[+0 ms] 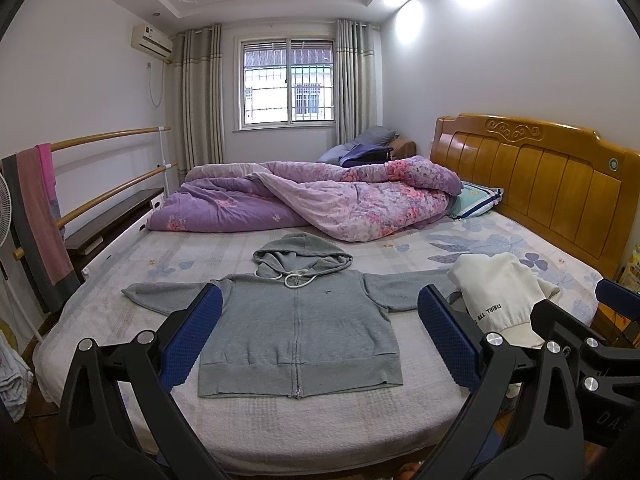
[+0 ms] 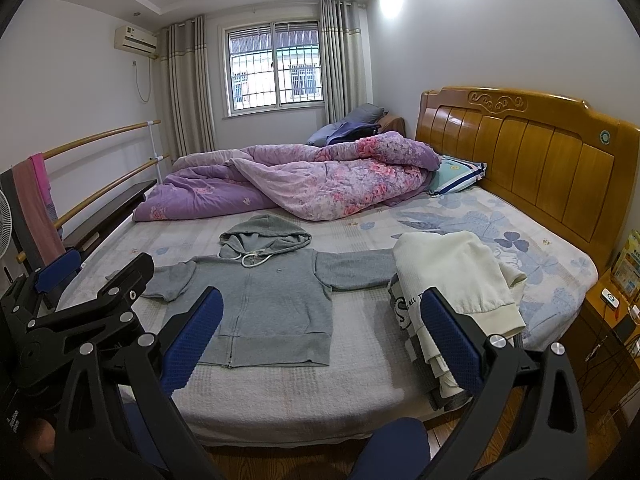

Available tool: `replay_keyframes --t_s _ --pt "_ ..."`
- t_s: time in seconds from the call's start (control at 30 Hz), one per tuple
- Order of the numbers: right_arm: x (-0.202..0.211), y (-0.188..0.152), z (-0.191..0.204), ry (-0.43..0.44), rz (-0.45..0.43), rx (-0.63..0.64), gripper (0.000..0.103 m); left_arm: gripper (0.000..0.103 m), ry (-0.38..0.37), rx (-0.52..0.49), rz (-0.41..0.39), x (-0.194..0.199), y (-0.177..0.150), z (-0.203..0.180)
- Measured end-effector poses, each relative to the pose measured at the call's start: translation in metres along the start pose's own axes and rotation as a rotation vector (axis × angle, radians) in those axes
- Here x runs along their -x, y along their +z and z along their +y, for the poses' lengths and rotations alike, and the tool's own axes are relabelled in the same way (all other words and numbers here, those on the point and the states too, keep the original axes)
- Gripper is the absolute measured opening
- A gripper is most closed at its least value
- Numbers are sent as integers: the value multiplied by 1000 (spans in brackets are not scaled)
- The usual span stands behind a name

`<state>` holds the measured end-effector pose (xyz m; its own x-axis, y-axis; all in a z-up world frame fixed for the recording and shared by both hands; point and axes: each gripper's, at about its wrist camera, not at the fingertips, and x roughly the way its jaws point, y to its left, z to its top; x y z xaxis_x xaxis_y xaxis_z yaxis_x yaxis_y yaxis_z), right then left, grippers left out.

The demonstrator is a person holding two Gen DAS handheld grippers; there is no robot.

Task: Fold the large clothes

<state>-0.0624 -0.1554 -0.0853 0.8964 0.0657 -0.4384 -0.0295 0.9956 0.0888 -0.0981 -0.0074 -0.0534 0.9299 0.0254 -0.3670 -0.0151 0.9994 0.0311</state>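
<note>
A grey zip-up hoodie (image 1: 298, 334) lies flat and face up on the bed, sleeves spread, hood toward the far side; it also shows in the right wrist view (image 2: 276, 304). My left gripper (image 1: 318, 300) is open and empty, held above the near edge of the bed with the hoodie's body between its blue pads (image 1: 192, 338). My right gripper (image 2: 320, 304) is open and empty, further right, over the hoodie's hem and a pile of cream clothes (image 2: 460, 276). The pile covers the end of the hoodie's right sleeve.
A crumpled purple floral quilt (image 1: 320, 200) lies across the far half of the bed. A wooden headboard (image 1: 532, 176) stands at the right, with a nightstand (image 2: 608, 320) beside it. Wooden rails (image 1: 112, 136) with hanging cloths run along the left. The left gripper's frame shows at the left in the right wrist view (image 2: 80, 312).
</note>
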Motion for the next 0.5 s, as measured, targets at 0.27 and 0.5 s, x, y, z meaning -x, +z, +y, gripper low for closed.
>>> replay_keyframes --t_s 0.27,0.5 --pt "-3 -2 -1 9 -1 -2 95 98 7 0 -2 0 -2 3" --pt "-4 -3 -1 11 0 -2 95 98 8 1 -2 0 -3 6"
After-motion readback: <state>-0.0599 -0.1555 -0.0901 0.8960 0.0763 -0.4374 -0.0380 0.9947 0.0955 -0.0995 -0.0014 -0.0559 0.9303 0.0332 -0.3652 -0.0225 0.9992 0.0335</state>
